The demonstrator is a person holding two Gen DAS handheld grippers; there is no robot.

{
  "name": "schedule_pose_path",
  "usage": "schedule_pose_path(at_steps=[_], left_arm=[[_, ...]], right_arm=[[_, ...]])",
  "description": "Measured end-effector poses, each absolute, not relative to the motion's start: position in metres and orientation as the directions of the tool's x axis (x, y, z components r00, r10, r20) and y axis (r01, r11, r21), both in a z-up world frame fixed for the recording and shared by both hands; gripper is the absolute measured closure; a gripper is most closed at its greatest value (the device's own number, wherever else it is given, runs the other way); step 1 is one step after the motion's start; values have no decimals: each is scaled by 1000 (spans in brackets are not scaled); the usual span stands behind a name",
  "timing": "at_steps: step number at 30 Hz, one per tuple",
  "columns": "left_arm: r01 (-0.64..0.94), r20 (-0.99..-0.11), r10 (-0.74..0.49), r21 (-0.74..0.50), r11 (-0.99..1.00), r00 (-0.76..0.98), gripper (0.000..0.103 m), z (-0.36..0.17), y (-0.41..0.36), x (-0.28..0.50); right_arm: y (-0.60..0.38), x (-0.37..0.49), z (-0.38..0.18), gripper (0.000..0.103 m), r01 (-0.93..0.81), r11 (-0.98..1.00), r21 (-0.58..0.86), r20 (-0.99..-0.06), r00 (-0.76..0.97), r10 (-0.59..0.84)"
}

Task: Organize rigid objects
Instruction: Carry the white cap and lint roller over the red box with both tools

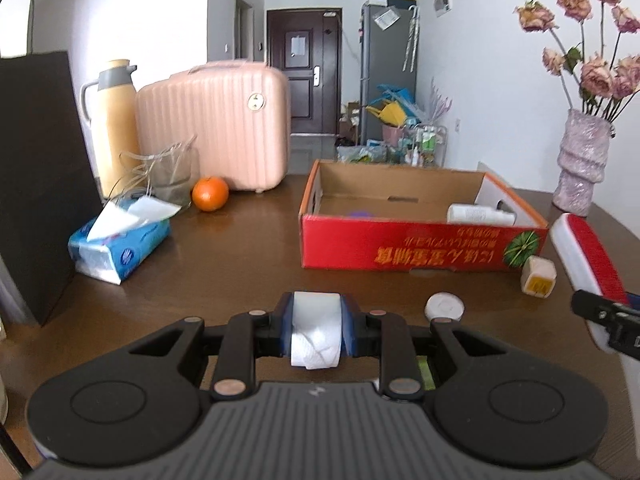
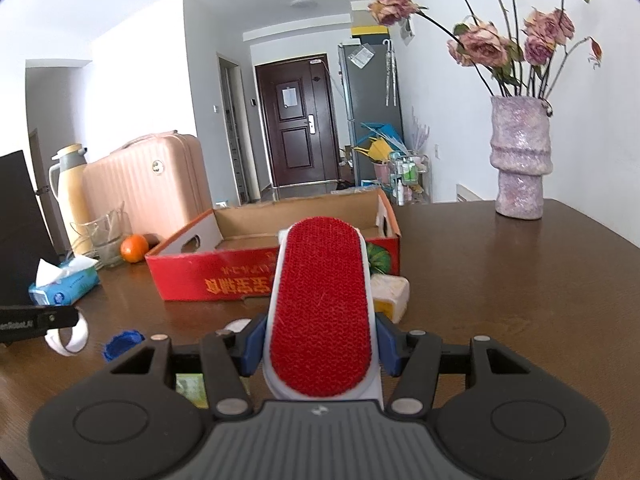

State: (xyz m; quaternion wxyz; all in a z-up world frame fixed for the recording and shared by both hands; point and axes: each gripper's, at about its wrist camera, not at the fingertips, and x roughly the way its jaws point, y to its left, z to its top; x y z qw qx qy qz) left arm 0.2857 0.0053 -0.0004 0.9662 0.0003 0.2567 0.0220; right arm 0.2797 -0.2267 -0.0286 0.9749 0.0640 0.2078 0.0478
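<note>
My left gripper (image 1: 316, 322) is shut on a white ring-shaped tape roll (image 1: 316, 336), held just above the brown table (image 1: 240, 264). The same roll (image 2: 66, 336) shows at the left edge of the right wrist view. My right gripper (image 2: 322, 346) is shut on a white lint brush with a red pad (image 2: 322, 304), which points toward the red cardboard box (image 2: 216, 276). The open box (image 1: 420, 248) holds a white bottle (image 1: 480, 214) and a small purple item (image 1: 362, 214). In front of it lie a white round lid (image 1: 444, 306), a cream and yellow cube (image 1: 538, 276) and a blue cap (image 2: 122, 344).
At the left stand a black paper bag (image 1: 36, 184), a blue tissue pack (image 1: 120, 240), a glass jar (image 1: 172, 178), an orange (image 1: 210, 193), a yellow thermos (image 1: 114, 120) and a pink suitcase (image 1: 216, 124). A vase of dried flowers (image 1: 584, 164) is at the right.
</note>
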Motion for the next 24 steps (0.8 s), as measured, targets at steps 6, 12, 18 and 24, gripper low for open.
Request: schedule_pose_path(at_steps=[6, 12, 18, 24], left_arm=[[-18, -476, 23, 15, 1000, 879, 78, 15, -4, 294], [1, -461, 0, 2, 1000, 888, 78, 28, -11, 308], [-14, -459, 5, -17, 1000, 888, 78, 37, -13, 329], [-30, -452, 5, -49, 998, 892, 78, 45, -14, 352]], right_arm=[[-214, 290, -14, 48, -84, 987, 139, -382, 915, 132], [-203, 303, -2, 48, -93, 984, 150, -374, 916, 143], [-193, 319, 7, 48, -105, 981, 160, -360, 920, 157], [-186, 342, 14, 48, -104, 979, 176, -354, 921, 161]])
